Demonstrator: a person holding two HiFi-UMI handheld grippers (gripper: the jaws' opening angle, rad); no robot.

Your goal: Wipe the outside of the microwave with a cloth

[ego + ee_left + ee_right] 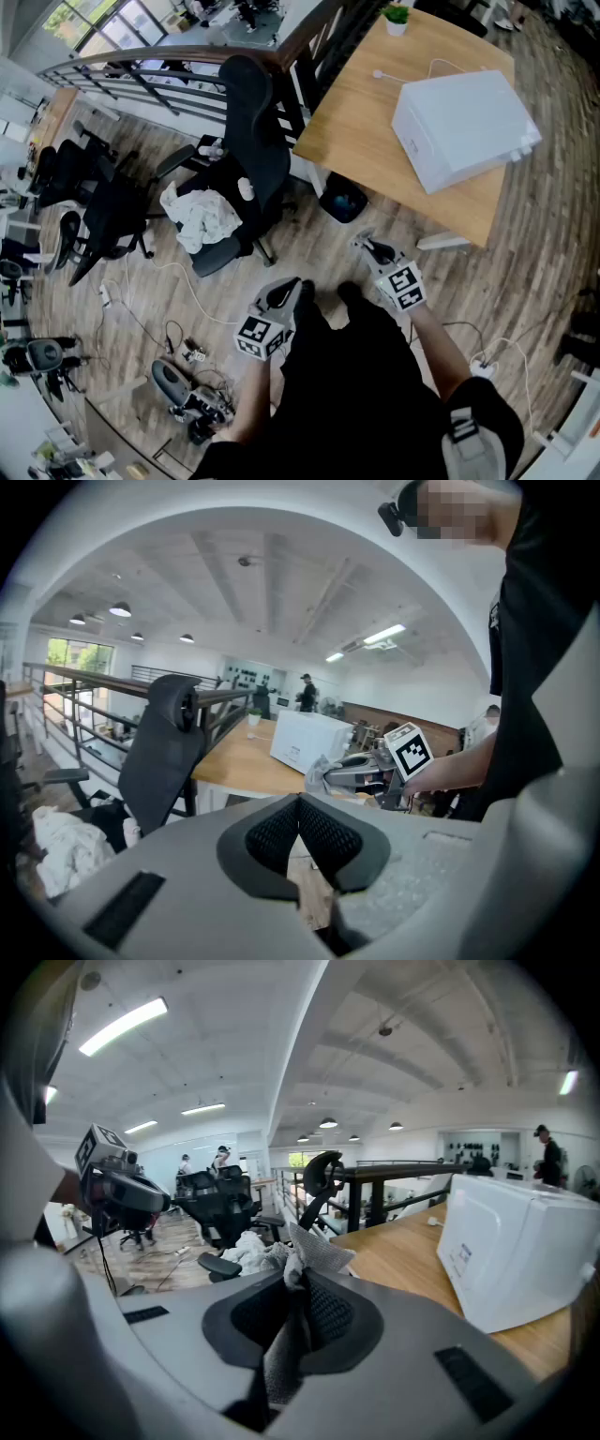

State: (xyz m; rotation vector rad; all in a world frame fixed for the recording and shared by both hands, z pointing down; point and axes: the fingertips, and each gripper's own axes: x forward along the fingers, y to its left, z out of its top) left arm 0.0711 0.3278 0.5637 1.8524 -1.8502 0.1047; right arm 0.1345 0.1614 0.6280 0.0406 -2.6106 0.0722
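The microwave (pixel 464 127) is sitting on the table (pixel 356 112), ahead and right of the right gripper (pixel 302 1286), well apart from it; that gripper is pinching a grey cloth (pixel 317 1249); the left gripper (pixel 298 806) is pointing forward beside it, jaws together, empty.

Bright even ceiling light, strong fisheye edges, near parts perhaps slightly soft
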